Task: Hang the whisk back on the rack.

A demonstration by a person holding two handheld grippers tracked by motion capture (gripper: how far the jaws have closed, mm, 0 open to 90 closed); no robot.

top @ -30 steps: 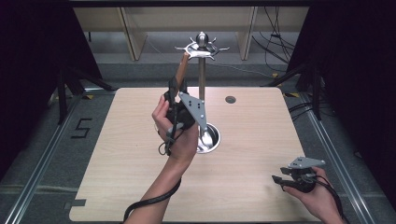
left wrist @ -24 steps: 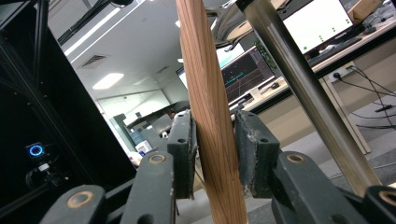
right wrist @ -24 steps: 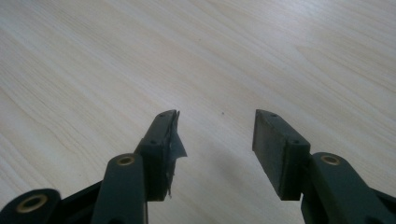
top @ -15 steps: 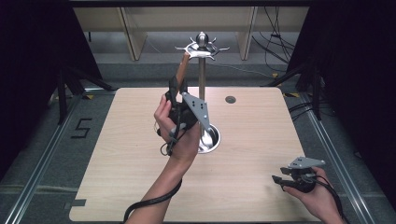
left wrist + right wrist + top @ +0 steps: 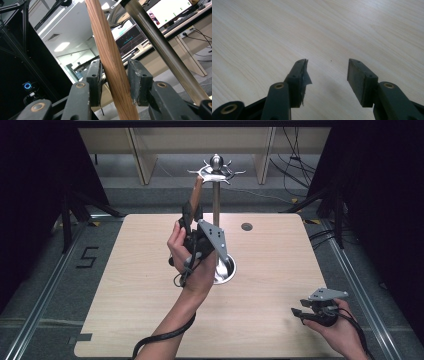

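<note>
A long wooden handle (image 5: pixel 197 194) hangs upright from the hooked top of a metal stand (image 5: pixel 216 205), beside its pole (image 5: pixel 160 47). My left gripper (image 5: pixel 192 214) is raised around the handle (image 5: pixel 112 50), which stands between its pads (image 5: pixel 96 75). The jaws have just been opening, and a thin gap shows on the right side, so they are open. My right gripper (image 5: pixel 297 312) rests low at the table's near right corner. It (image 5: pixel 327 72) is open over bare wood, with nothing between its jaws.
The stand's round steel base (image 5: pixel 226 269) sits mid-table on the light wooden tabletop (image 5: pixel 125 285). A small dark round hole (image 5: pixel 246 226) lies at the back right. Shelving legs and cables stand beyond the far edge. Metal rails run along both sides.
</note>
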